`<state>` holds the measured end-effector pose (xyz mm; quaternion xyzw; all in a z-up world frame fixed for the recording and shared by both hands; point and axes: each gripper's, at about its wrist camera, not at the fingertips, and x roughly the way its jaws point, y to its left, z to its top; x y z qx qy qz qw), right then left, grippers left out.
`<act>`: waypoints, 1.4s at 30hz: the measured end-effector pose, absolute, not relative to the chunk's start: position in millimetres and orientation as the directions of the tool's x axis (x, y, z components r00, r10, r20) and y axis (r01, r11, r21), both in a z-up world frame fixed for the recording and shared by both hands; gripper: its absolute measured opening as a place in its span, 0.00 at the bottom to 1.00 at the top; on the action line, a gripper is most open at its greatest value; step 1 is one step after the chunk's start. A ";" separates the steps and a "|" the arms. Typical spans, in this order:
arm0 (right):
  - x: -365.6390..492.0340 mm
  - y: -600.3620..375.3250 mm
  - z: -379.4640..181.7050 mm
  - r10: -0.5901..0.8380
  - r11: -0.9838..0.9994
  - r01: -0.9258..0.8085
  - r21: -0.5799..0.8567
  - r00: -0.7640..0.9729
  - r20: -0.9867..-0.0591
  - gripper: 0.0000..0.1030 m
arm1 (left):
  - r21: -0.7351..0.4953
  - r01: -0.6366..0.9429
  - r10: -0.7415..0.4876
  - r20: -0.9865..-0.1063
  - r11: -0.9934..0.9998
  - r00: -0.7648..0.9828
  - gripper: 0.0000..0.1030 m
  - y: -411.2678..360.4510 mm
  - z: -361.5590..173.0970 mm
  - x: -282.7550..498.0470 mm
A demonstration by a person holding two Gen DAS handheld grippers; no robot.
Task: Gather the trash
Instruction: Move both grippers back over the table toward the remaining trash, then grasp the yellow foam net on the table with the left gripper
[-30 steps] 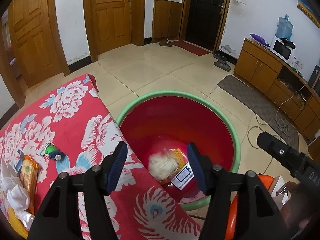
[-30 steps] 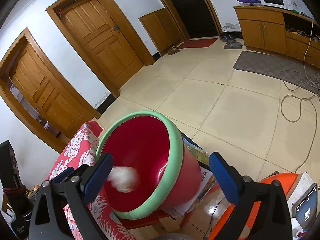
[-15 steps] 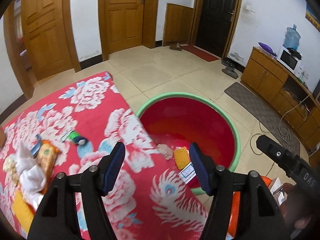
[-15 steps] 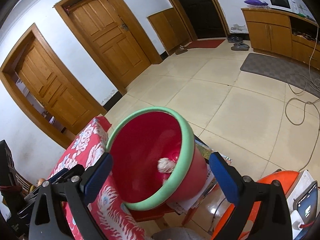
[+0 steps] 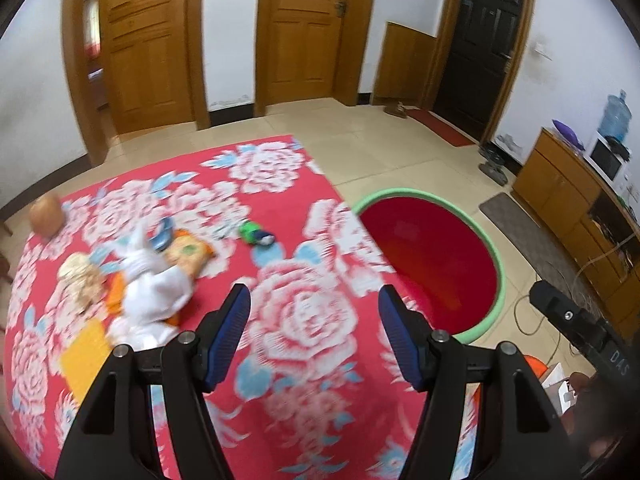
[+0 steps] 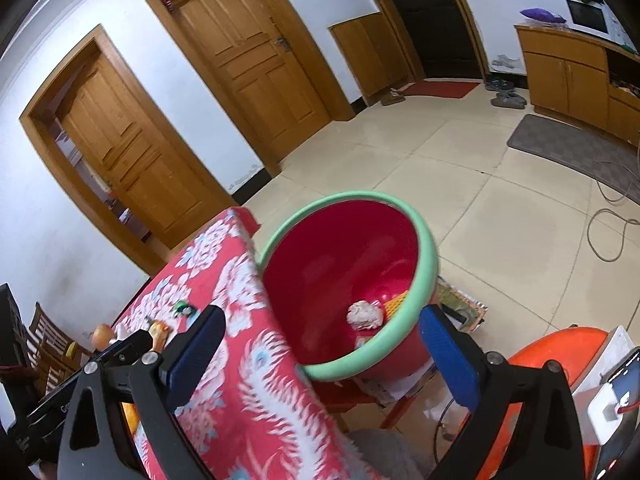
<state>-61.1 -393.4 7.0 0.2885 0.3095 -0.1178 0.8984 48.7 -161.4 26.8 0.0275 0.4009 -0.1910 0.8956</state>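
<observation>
A red basin with a green rim (image 5: 472, 240) (image 6: 428, 256) stands beside the table, which is covered by a red floral cloth (image 5: 304, 312) (image 6: 260, 380). Inside the basin lie a crumpled white wad (image 6: 363, 314) and a yellow wrapper (image 6: 394, 303). On the cloth at the left sit white crumpled tissue (image 5: 154, 284), an orange snack packet (image 5: 188, 254), a yellow wrapper (image 5: 86, 356) and a small green and blue piece (image 5: 256, 237). My left gripper (image 5: 314, 336) hangs open over the cloth, empty. My right gripper (image 6: 320, 356) is open and empty over the table's edge and the basin.
A round brown fruit (image 5: 46, 214) rests at the cloth's far left edge. An orange stool (image 6: 560, 364) with a phone (image 6: 622, 368) stands at the right. Wooden doors, a cabinet (image 5: 576, 196), a floor mat and loose cables (image 6: 612, 216) surround the tiled floor.
The left gripper swung left from above the basin to above the cloth, bringing the trash pile into view. A white wad dropped into the basin and settled. The right gripper drifted slightly.
</observation>
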 end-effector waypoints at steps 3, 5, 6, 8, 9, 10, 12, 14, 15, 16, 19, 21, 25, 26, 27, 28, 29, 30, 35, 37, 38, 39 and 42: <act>-59.9 -380.9 11.2 -0.015 0.819 0.363 0.444 0.787 -0.617 0.96 | -0.100 0.327 -0.293 -0.729 0.940 0.619 0.64 -142.6 27.5 45.0; -59.4 -370.9 15.2 -0.004 0.830 0.342 0.440 0.792 -0.610 0.96 | -0.101 0.305 -0.279 -0.729 0.947 0.625 0.64 -131.2 27.3 43.5; -59.3 -366.7 16.6 0.000 0.835 0.335 0.437 0.794 -0.608 0.96 | -0.103 0.290 -0.270 -0.730 0.951 0.628 0.64 -123.6 27.2 42.4; -59.3 -356.9 19.8 0.009 0.846 0.316 0.429 0.797 -0.604 0.96 | -0.104 0.269 -0.257 -0.730 0.958 0.633 0.64 -112.4 25.8 41.0; -59.1 -353.3 20.2 0.012 0.850 0.310 0.427 0.797 -0.603 0.96 | -0.104 0.254 -0.247 -0.730 0.962 0.637 0.64 -104.9 25.3 40.1; -59.2 -348.9 21.4 0.016 0.854 0.302 0.423 0.798 -0.603 0.97 | -0.102 0.245 -0.240 -0.730 0.964 0.640 0.64 -100.1 24.8 39.1; -59.3 -342.4 22.2 0.025 0.860 0.290 0.420 0.798 -0.603 0.97 | -0.097 0.219 -0.219 -0.730 0.971 0.648 0.64 -86.7 23.7 37.5; -58.5 -335.8 22.5 0.036 0.863 0.280 0.421 0.797 -0.603 0.97 | -0.094 0.196 -0.201 -0.731 0.976 0.652 0.64 -74.7 22.8 36.8; -57.8 -333.0 23.0 0.038 0.865 0.276 0.419 0.796 -0.604 0.97 | -0.093 0.182 -0.192 -0.732 0.979 0.653 0.64 -68.1 22.1 36.4; -57.2 -329.8 23.2 0.040 0.867 0.273 0.416 0.795 -0.605 0.97 | -0.094 0.169 -0.183 -0.734 0.981 0.654 0.64 -62.1 21.2 36.4; -54.7 -322.3 22.9 0.050 0.873 0.261 0.411 0.791 -0.609 0.97 | -0.094 0.130 -0.157 -0.740 0.987 0.654 0.65 -44.6 17.5 36.9; -52.9 -317.4 22.3 0.054 0.878 0.255 0.405 0.788 -0.614 0.97 | -0.095 0.106 -0.142 -0.745 0.990 0.652 0.65 -33.6 15.0 37.9; -49.7 -310.9 21.5 0.060 0.882 0.250 0.400 0.781 -0.622 0.97 | -0.104 0.058 -0.116 -0.755 0.993 0.646 0.65 -13.8 8.9 40.8; -49.1 -310.2 21.0 0.061 0.883 0.249 0.398 0.779 -0.624 0.97 | -0.107 0.049 -0.114 -0.756 0.993 0.644 0.65 -9.5 7.4 41.5; -49.2 -309.8 20.6 0.061 0.883 0.249 0.397 0.778 -0.625 0.97 | -0.108 0.040 -0.108 -0.759 0.993 0.642 0.65 -5.2 5.8 42.2; -48.3 -308.5 20.1 0.063 0.885 0.248 0.395 0.776 -0.627 0.97 | -0.106 0.030 -0.101 -0.761 0.994 0.640 0.65 -1.3 4.0 43.0; -47.6 -307.5 19.4 0.064 0.885 0.247 0.394 0.774 -0.630 0.97 | -0.104 0.021 -0.093 -0.764 0.994 0.639 0.65 1.5 2.4 43.8; -47.7 -307.2 19.0 0.065 0.886 0.246 0.393 0.773 -0.631 0.97 | -0.102 0.013 -0.086 -0.767 0.995 0.636 0.65 4.1 0.7 44.3; -44.8 -304.4 16.3 0.071 0.889 0.243 0.389 0.764 -0.641 0.97 | -0.073 -0.037 -0.035 -0.790 0.997 0.612 0.65 17.7 -14.4 49.7; -44.5 -303.3 15.7 0.072 0.890 0.243 0.387 0.762 -0.644 0.97 | -0.066 -0.051 -0.023 -0.804 0.997 0.594 0.65 21.6 -22.1 52.2; -44.2 -302.6 15.3 0.073 0.890 0.243 0.386 0.760 -0.646 0.97 | -0.066 -0.058 -0.020 -0.811 0.996 0.585 0.65 23.8 -25.9 53.2; -43.9 -302.3 14.6 0.073 0.890 0.243 0.386 0.759 -0.647 0.97 | -0.067 -0.066 -0.017 -0.817 0.996 0.576 0.65 26.0 -29.5 54.1; -42.6 -300.9 13.2 0.075 0.891 0.242 0.383 0.755 -0.652 0.97 | -0.063 -0.084 -0.006 -0.831 0.994 0.556 0.65 30.5 -38.2 55.8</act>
